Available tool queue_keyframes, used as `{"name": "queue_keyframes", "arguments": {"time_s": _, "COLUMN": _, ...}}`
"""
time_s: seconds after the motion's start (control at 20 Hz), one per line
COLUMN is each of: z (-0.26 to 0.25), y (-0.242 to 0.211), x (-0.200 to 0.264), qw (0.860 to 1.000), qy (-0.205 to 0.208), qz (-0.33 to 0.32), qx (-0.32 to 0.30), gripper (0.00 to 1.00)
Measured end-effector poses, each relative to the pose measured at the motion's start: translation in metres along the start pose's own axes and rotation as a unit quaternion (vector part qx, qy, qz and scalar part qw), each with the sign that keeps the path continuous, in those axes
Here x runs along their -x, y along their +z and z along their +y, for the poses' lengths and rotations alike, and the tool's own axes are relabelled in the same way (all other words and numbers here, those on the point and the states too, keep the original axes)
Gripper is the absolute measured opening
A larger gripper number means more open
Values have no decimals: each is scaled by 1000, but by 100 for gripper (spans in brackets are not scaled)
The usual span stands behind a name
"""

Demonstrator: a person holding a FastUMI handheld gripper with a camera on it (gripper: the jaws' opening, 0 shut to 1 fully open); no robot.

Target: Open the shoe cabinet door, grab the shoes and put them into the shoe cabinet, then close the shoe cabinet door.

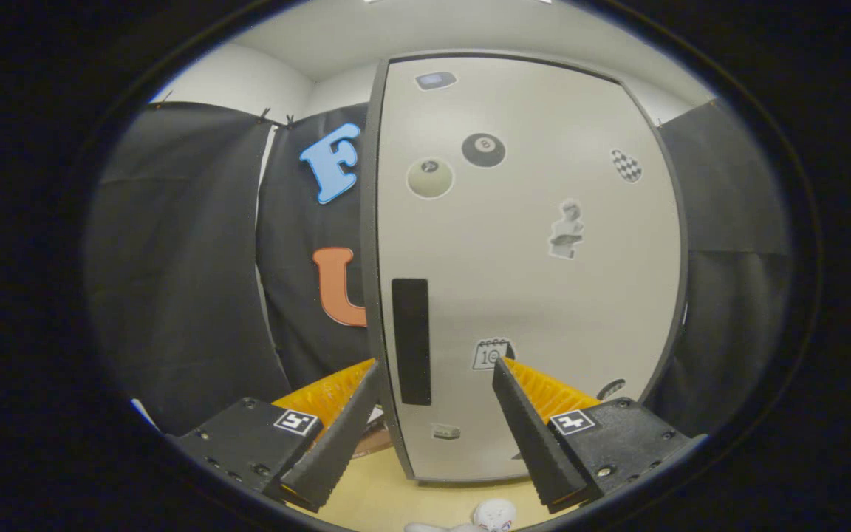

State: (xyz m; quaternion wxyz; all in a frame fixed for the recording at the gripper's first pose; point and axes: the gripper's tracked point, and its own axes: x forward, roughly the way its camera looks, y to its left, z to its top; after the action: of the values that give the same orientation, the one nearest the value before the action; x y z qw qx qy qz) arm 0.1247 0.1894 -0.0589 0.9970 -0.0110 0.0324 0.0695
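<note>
The gripper (434, 373), fingers spread, hides the cabinet door's (529, 258) lower corners; a white shoe (492, 515) is cut off below.

The tongs (434, 366) had two wedge-shaped fingers with ribbed inner faces. Each finger sat on a blocky black mount with small screws. Each mount carried a square black-and-white marker tag.

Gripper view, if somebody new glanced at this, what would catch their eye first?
First, the tall pale shoe cabinet door, shut, standing straight ahead and dotted with stickers, among them a black eight-ball sticker high up. Next, its dark vertical handle near the door's left edge, just beyond the tool, whose open fingers sit either side of it without touching. Below the fingers, something white lies on the light floor.
</note>
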Motion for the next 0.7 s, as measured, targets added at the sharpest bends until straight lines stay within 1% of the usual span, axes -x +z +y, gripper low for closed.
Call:
{"name": "queue_keyframes", "arguments": {"time_s": 0.25, "z": 8, "y": -3, "x": -39, "qw": 1000, "qy": -15, "qz": 0, "qx": 6, "gripper": 99}}
{"name": "queue_keyframes", "arguments": {"time_s": 0.35, "z": 8, "y": -5, "x": -48, "qw": 1000, "qy": -21, "qz": 2, "qx": 5, "gripper": 99}}
{"name": "queue_keyframes", "arguments": {"time_s": 0.6, "z": 11, "y": -8, "x": -60, "qw": 999, "qy": -31, "qz": 6, "qx": 3, "gripper": 92}}
{"name": "queue_keyframes", "arguments": {"time_s": 0.65, "z": 13, "y": -8, "x": -61, "qw": 1000, "qy": -30, "qz": 6, "qx": 2, "gripper": 89}}
{"name": "queue_keyframes", "arguments": {"time_s": 0.7, "z": 12, "y": -8, "x": -63, "qw": 999, "qy": -32, "qz": 5, "qx": 3, "gripper": 88}}
